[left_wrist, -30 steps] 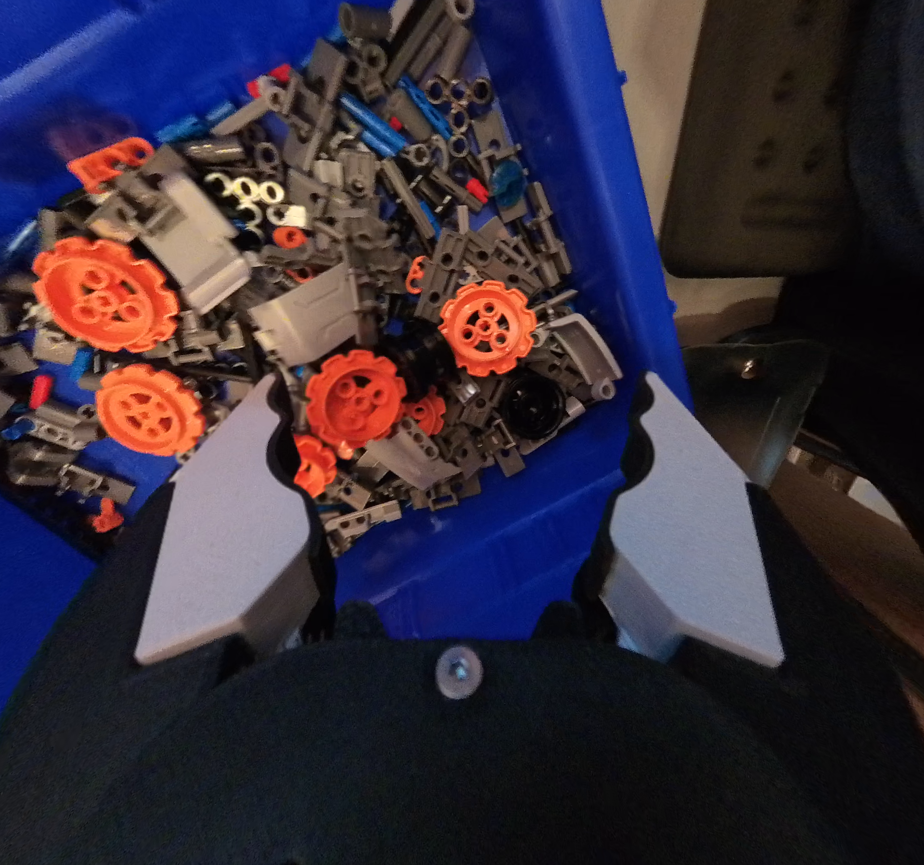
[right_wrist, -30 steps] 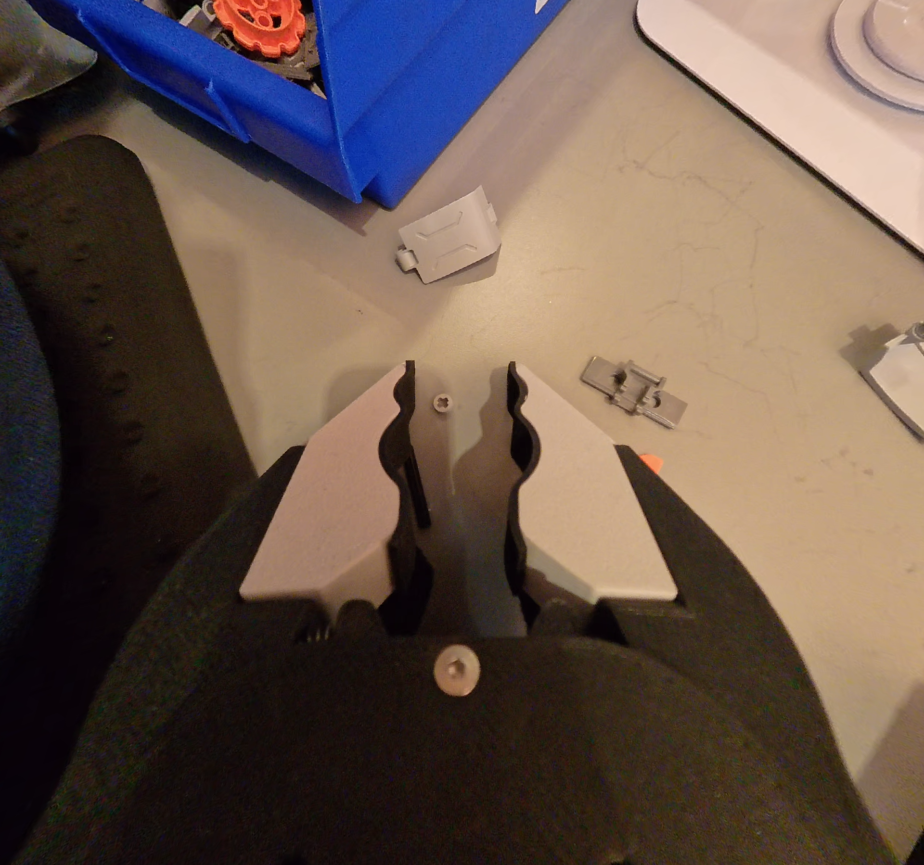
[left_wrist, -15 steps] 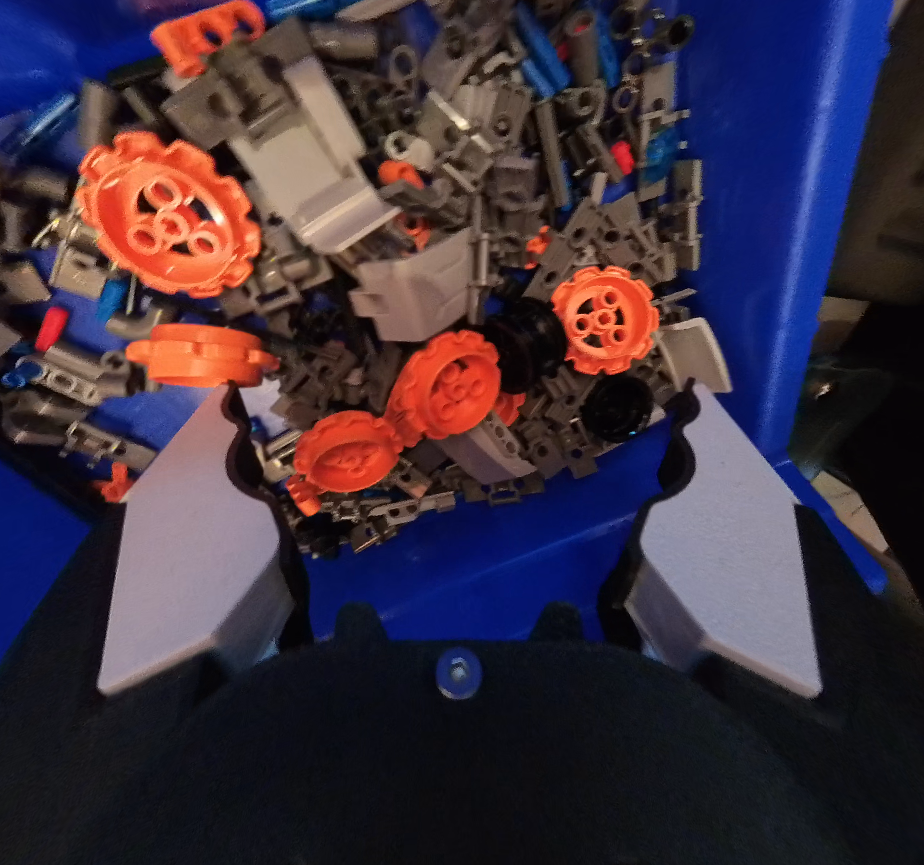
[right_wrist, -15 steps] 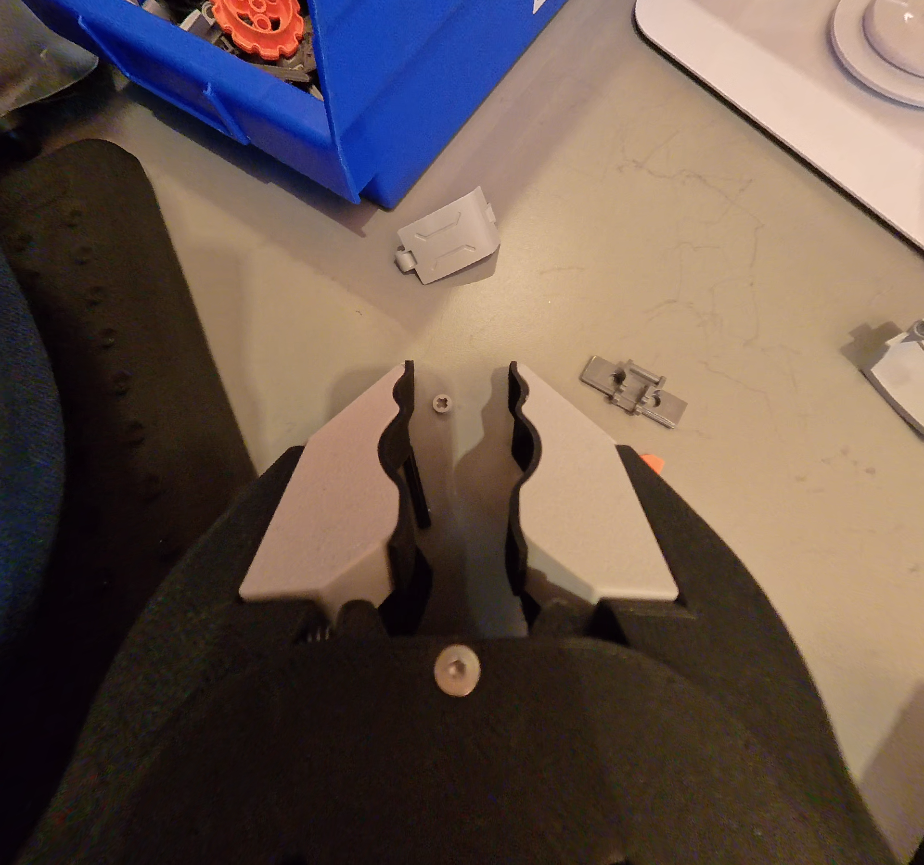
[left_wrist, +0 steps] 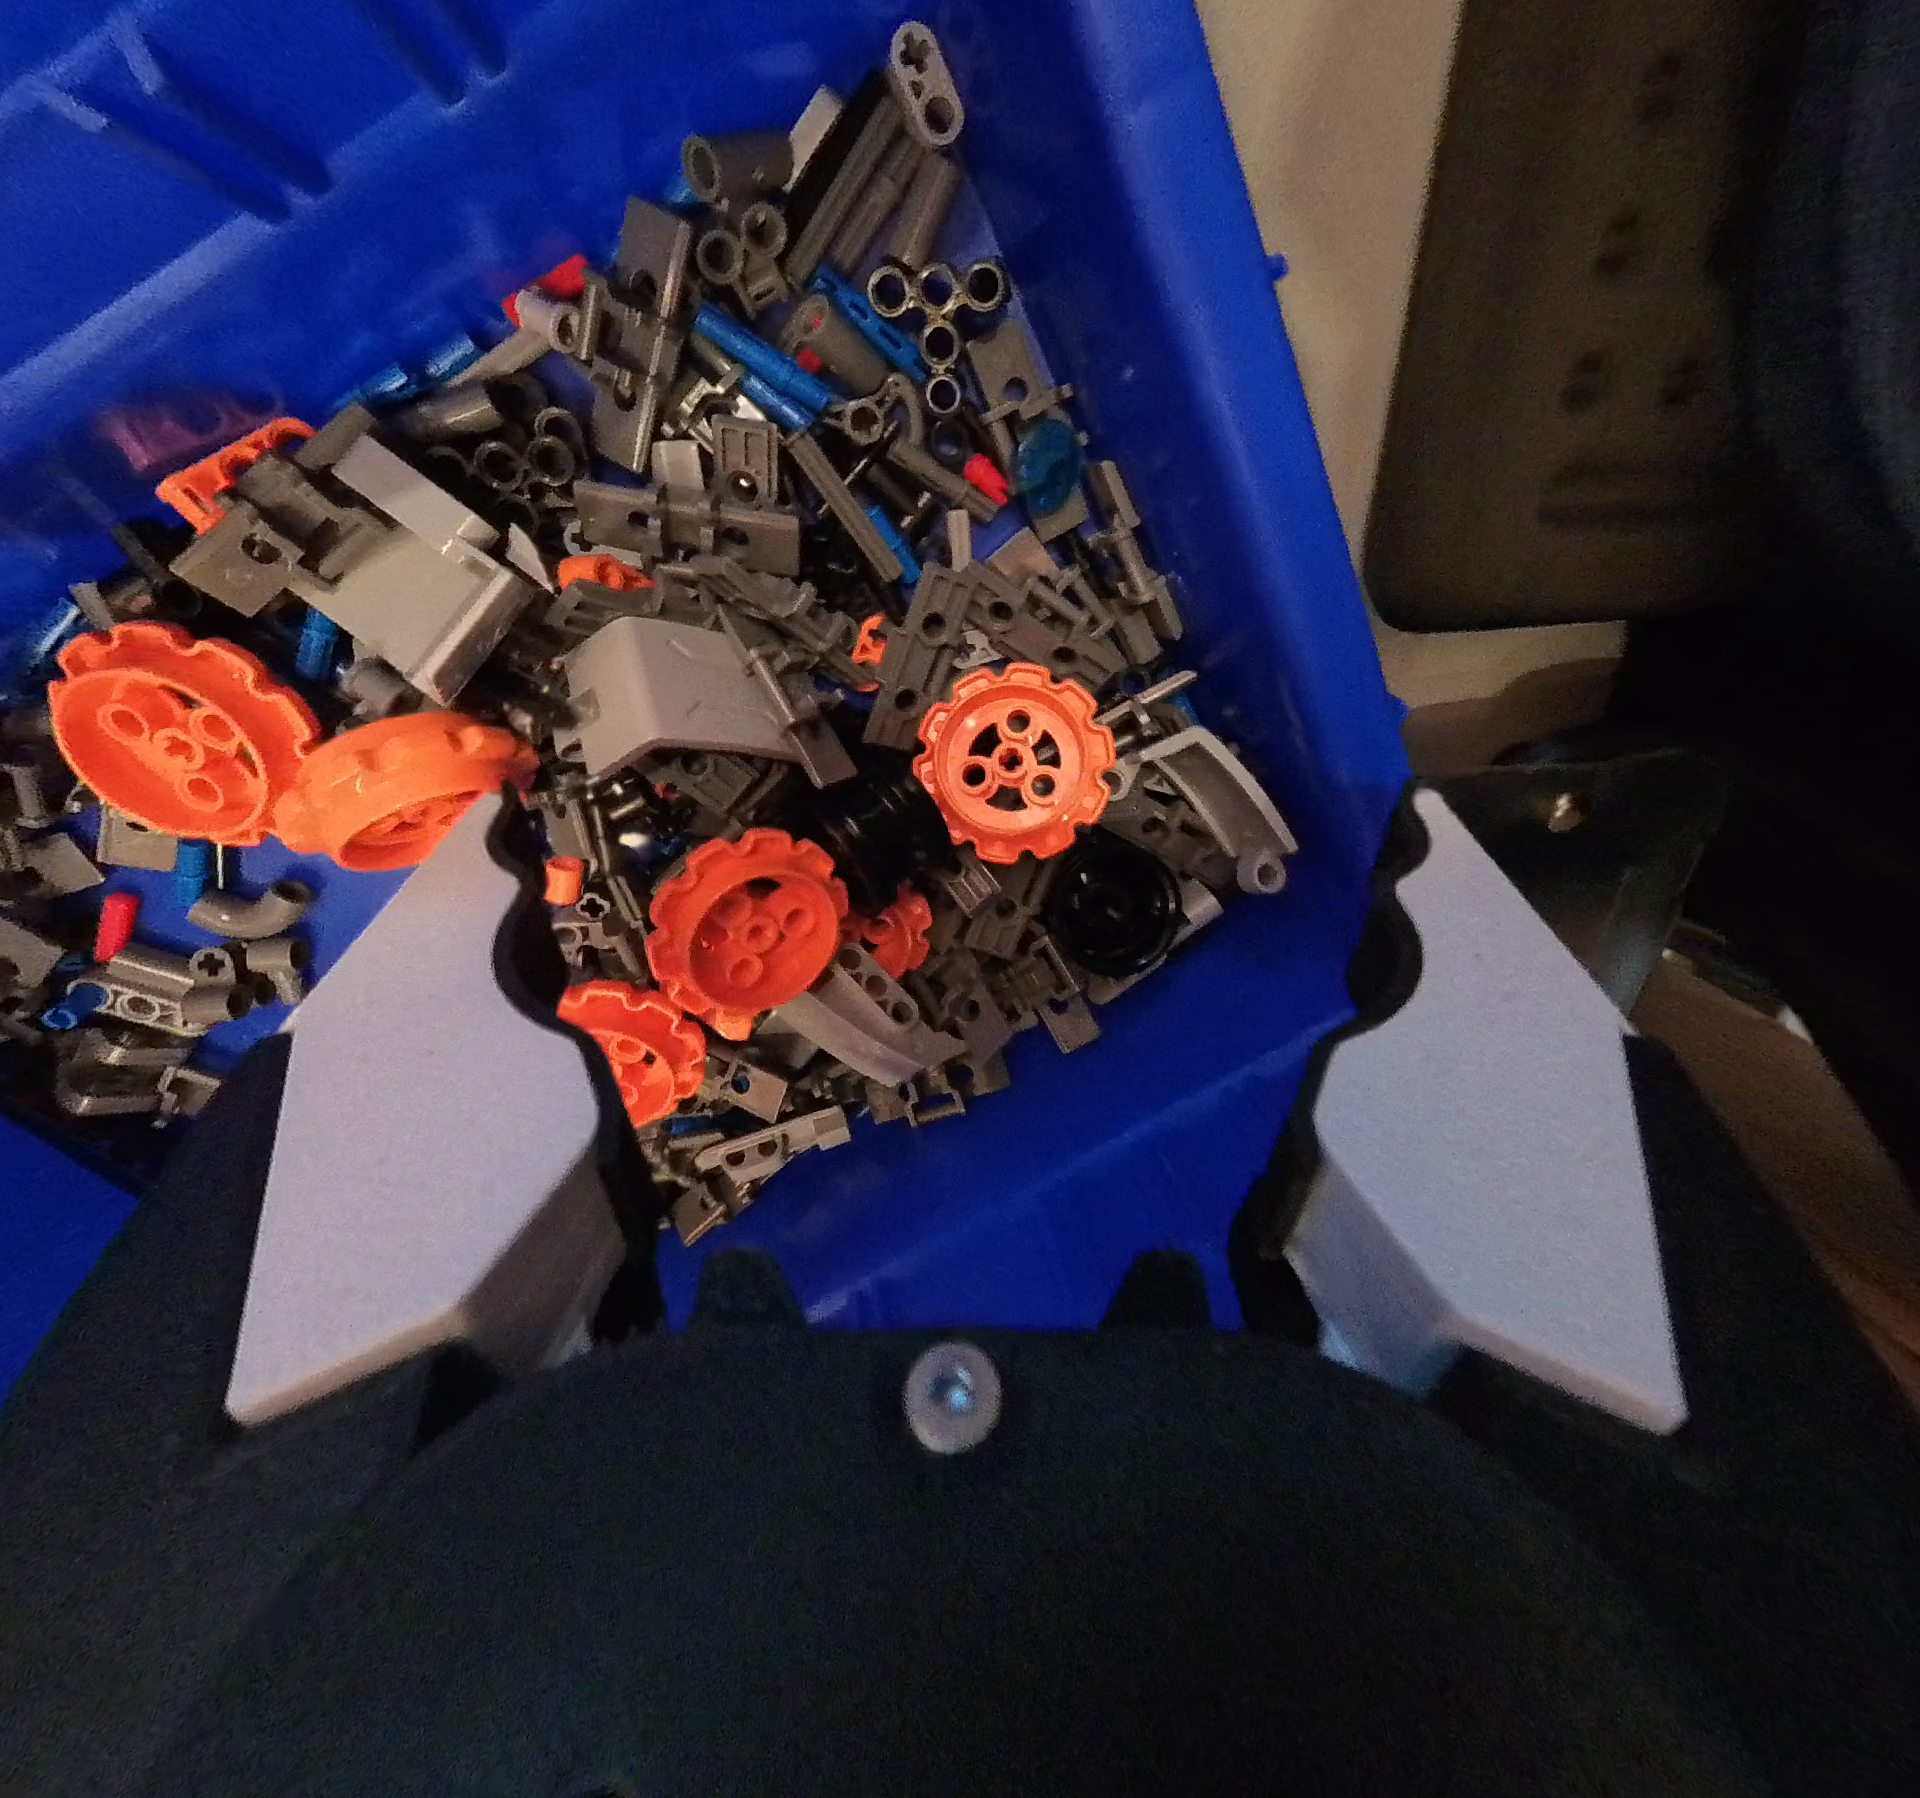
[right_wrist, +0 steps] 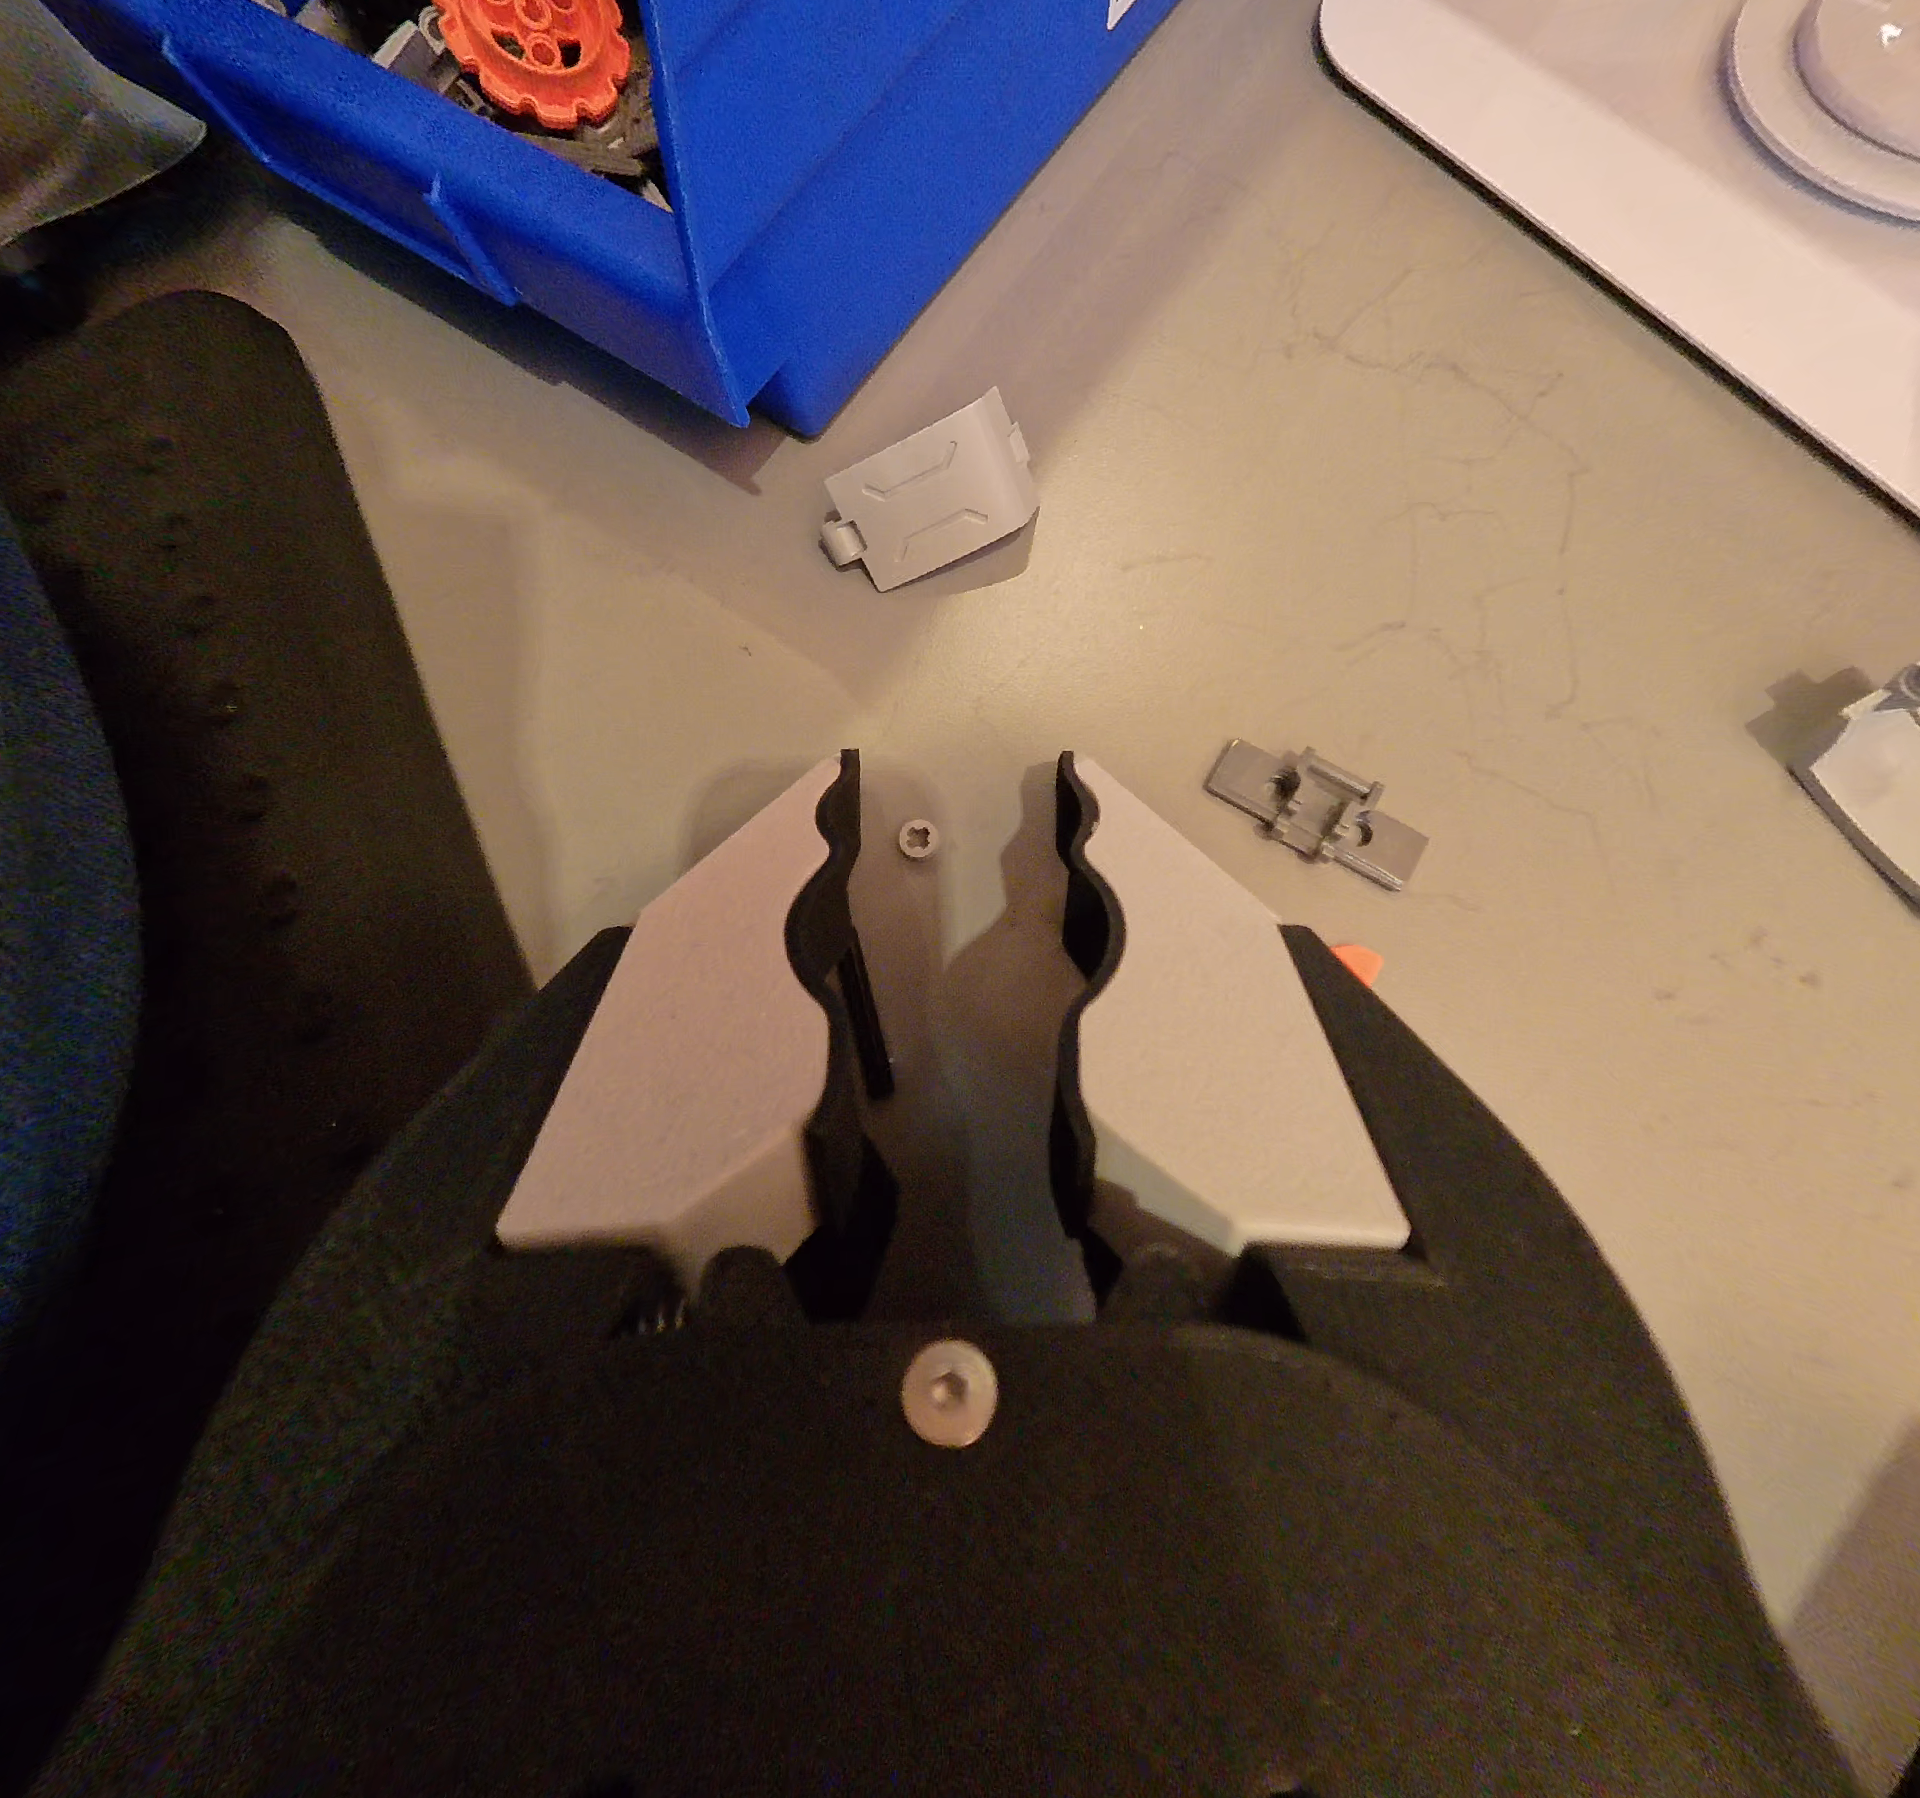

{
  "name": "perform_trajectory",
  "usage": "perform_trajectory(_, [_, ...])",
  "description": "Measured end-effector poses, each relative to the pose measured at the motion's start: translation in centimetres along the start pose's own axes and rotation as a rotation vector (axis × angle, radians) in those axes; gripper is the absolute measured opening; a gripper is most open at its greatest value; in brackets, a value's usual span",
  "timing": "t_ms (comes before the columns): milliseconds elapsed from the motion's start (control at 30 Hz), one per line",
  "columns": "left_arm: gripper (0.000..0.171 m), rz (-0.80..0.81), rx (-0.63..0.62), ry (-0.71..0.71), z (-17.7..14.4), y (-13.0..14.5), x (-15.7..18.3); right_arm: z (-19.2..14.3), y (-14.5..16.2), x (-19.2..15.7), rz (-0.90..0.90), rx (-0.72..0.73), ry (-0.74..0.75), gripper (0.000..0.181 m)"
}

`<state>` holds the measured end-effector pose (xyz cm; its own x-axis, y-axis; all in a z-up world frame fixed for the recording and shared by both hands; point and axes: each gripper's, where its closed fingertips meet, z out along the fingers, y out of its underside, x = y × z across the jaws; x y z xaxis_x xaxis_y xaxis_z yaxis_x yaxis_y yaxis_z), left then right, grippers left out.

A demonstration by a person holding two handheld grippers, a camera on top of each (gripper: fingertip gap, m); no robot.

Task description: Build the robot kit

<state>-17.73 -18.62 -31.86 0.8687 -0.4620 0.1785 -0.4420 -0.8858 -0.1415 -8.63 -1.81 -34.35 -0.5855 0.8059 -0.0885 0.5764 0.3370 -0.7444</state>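
Observation:
My left gripper (left_wrist: 951, 813) is open wide over the near corner of a blue bin (left_wrist: 1195, 398) full of small construction-toy parts. Its left fingertip (left_wrist: 457, 875) touches a tilted orange toothed wheel (left_wrist: 395, 792). Between the fingers lie more orange wheels (left_wrist: 1013, 761), a black tyre (left_wrist: 1107, 912) and grey beams (left_wrist: 665, 699). My right gripper (right_wrist: 956, 766) is open with a narrow gap, low over the grey table (right_wrist: 1351, 501). A small grey round bush (right_wrist: 920, 839) lies between its tips, and a thin black rod (right_wrist: 868, 1031) sits against its left finger.
A grey curved panel (right_wrist: 930, 501) lies near the blue bin's corner (right_wrist: 831, 190). A flat grey plate piece (right_wrist: 1314, 818) and an orange bit (right_wrist: 1356, 959) lie to the right. A white tray (right_wrist: 1558, 138) is at the far right, and a black chair arm (right_wrist: 208, 709) at the left. Across from one pair of fingers to the other is roughly 20 cm. It is some 4 cm from my right tips to the flat grey plate piece (right_wrist: 1314, 818).
The left gripper dipped into the bin and drew back. An orange wheel by its left finger went from lying flat to leaning on edge. The right gripper has barely moved.

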Motion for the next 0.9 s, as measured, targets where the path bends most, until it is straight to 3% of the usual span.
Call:
perform_trajectory(267, [0.138, -0.076, 0.036, -0.035, -3.0, 2.5, -1.7, 0.0, 0.0, 0.0, 0.000, 0.000, 0.000, 0.036])
perform_trajectory(500, [0.139, -0.151, -0.116, -0.133, -4.8, 8.9, -6.0, 0.0, 0.0, 0.0, 0.001, 0.000, -0.005, 0.037])
perform_trajectory(567, [0.139, -0.224, -0.092, -0.042, -4.8, 9.5, -6.8, 0.0, 0.0, -0.1, -0.001, 0.000, -0.004, 0.037])
perform_trajectory(667, [0.140, -0.228, -0.173, 0.022, -3.7, 11.0, -7.6, 0.0, 0.0, -0.1, -0.005, 0.000, -0.001, 0.037])
perform_trajectory(767, [0.144, -0.250, -0.183, 0.132, -2.4, 10.5, -7.0, 0.0, 0.0, -0.1, -0.005, 0.000, -0.001, 0.037])
perform_trajectory(900, [0.142, -0.270, -0.199, 0.168, -2.1, 10.3, -7.2, 0.0, 0.0, 0.0, -0.002, 0.000, -0.002, 0.037])
